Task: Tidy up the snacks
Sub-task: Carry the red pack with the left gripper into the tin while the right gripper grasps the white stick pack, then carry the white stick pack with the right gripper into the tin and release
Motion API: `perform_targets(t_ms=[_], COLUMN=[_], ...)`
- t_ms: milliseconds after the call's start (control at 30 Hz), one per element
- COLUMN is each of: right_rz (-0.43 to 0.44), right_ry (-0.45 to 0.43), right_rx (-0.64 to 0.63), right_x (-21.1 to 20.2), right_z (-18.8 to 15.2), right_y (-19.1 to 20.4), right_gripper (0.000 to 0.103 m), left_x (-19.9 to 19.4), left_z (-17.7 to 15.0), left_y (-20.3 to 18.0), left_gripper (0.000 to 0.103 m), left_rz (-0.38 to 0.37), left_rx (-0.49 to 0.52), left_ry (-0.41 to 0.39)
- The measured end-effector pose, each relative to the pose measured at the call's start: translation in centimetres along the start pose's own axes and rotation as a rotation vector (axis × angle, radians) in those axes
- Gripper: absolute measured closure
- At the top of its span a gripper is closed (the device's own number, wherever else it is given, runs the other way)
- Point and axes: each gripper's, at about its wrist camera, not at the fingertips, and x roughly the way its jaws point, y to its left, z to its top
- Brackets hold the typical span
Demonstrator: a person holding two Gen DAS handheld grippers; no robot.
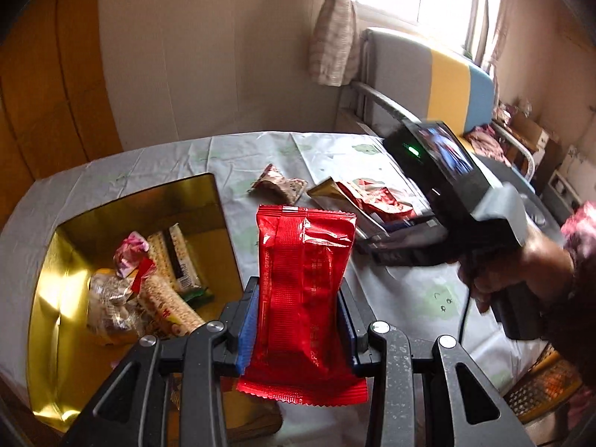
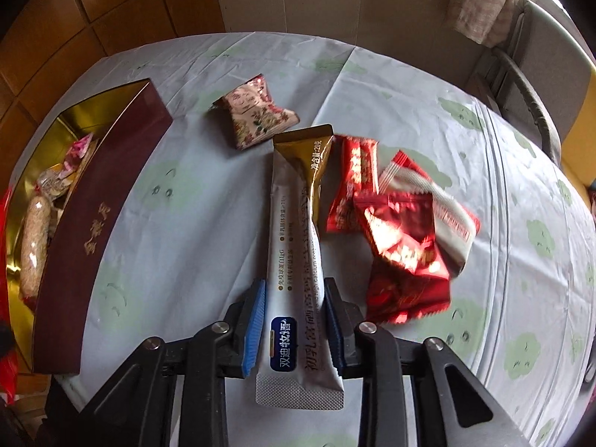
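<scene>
the left tool (image 1: 298,320) was clamped on a red foil snack packet (image 1: 303,283), its blue pads pressing the packet's two sides and holding it upright above the table (image 1: 167,156), just beside the open gold-lined box (image 1: 67,246). inside that box lay several wrapped snacks, among them long cracker packs (image 1: 167,290) and a pink-wrapped sweet (image 1: 130,253).

the right tool (image 2: 294,331) gripped the lower end of a long white and gold sachet (image 2: 294,223) with a blue label, its pads against both edges; the sachet's gold top pointed away across the table's pale cloth with green cloud prints. touching the sachet's right side lay a heap of red snack packets (image 2: 402,231), somewhat blurred. a floral-patterned packet (image 2: 257,115) sat apart, farther back. the box's dark red outer wall (image 2: 100,223) with gold lettering stood to the left. in the left view, a person's hand (image 1: 517,272) held the right tool's handle.
</scene>
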Motion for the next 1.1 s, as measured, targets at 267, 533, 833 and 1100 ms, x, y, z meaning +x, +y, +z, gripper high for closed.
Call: perform_targets(t_ms=[267,533,833,1100], right_rz=[0.015,-0.006,0.002,0.158], right_ry=[-0.019,-0.047,-0.064,-0.077], right_rx=[0.016,0.009,0.045,0.187], right_x=[-0.9,-1.1,-1.5,-2.2], right_z=[-2.8,-3.6,-3.8,-3.8], right_y=[0.1,0.5,0.4,-0.4], right_gripper=[0.073,0.073,0.078,0.084], left_x=[-1.9,-3.3,-3.1,-3.0], left_z=[-0.1,-1.5,-4.1,-3.8], left_y=[6.4,14.5,19.2,16.6], left_gripper=[0.065,0.064,0.027,0.011], left_rz=[0.009,0.166,0.335,0.394], left_rx=[-0.188,-0.360,-0.452,-0.369], left_ry=[-0.023,-0.032,-0.002,0.008])
